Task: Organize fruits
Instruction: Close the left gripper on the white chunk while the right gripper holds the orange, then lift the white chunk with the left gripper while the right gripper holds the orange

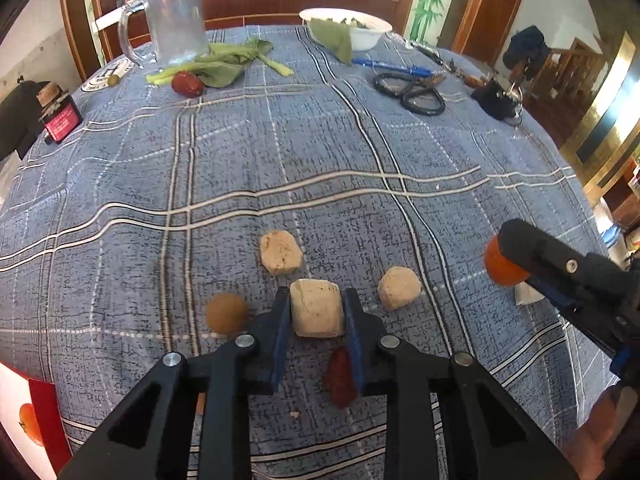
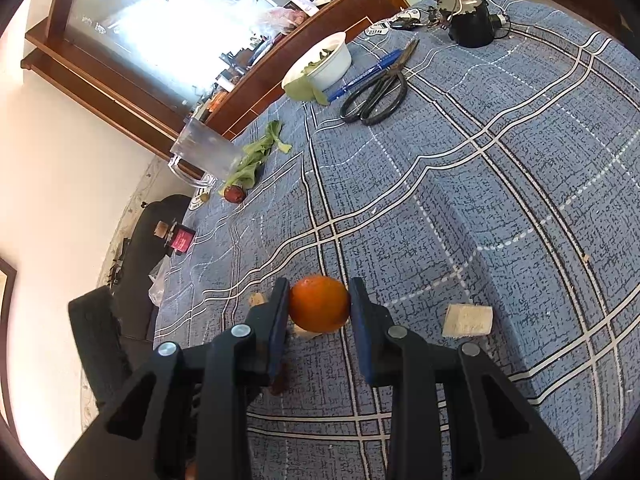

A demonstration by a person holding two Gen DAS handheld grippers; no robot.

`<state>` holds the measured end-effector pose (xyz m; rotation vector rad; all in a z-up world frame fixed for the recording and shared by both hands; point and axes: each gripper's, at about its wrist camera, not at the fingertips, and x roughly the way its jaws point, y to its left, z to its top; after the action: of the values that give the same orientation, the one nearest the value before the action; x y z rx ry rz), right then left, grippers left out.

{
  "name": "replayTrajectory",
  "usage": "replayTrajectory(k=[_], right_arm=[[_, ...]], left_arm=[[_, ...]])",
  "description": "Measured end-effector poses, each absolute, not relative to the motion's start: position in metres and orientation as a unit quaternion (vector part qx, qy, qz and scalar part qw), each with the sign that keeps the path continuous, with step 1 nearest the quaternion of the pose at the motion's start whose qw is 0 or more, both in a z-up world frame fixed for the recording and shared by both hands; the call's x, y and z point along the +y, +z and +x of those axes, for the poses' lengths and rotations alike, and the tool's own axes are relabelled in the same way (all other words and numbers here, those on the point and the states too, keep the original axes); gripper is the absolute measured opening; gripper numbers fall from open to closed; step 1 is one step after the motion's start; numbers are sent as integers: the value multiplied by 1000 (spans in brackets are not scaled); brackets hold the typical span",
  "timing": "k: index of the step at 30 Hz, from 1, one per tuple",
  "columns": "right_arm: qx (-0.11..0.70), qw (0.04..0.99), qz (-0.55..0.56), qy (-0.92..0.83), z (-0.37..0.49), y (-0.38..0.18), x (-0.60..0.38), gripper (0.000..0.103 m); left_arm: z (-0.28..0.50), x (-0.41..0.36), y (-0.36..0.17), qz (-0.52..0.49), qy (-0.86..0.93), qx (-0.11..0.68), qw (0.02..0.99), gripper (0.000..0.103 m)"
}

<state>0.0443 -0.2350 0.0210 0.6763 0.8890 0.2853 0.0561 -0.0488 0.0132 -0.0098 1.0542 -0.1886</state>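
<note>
Left gripper [image 1: 316, 312] snug around a pale cube [image 1: 317, 309] (perhaps touching); right gripper [image 2: 319, 307] clamped on the orange [image 2: 319, 309].

1. Tablecloth [image 1: 320, 152]: blue-grey with a plaid of white and black lines.
2. Orange [image 2: 319, 309]: bright orange.
3. Grippers [image 1: 316, 316] [image 2: 319, 312]: black, with blue pads (both alike).
4. Cube [image 1: 317, 307] and two lumps [image 1: 281, 253] [image 1: 399, 288]: pale beige.
5. Ball [image 1: 227, 313]: brown.
6. Dates [image 1: 341, 378] [image 1: 187, 84]: dark red.
7. Bowl [image 1: 368, 36]: white.
8. Leaves [image 1: 228, 62]: green.
9. Scissors [image 1: 412, 94]: black.
10. Pen [image 1: 394, 66]: blue.
</note>
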Motion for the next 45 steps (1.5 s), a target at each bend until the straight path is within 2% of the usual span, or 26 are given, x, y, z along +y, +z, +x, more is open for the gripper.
replayTrajectory(k=[11, 19, 45], right_arm=[[396, 855, 298, 153, 36, 32, -225, 32], [357, 896, 212, 155, 18, 50, -193, 32], [365, 903, 181, 137, 14, 41, -181, 32]], left_arm=[[-18, -12, 87, -22, -67, 397, 915, 25], [-70, 13, 98, 5, 17, 319, 948, 25], [-92, 38, 66, -13, 50, 336, 940, 25]])
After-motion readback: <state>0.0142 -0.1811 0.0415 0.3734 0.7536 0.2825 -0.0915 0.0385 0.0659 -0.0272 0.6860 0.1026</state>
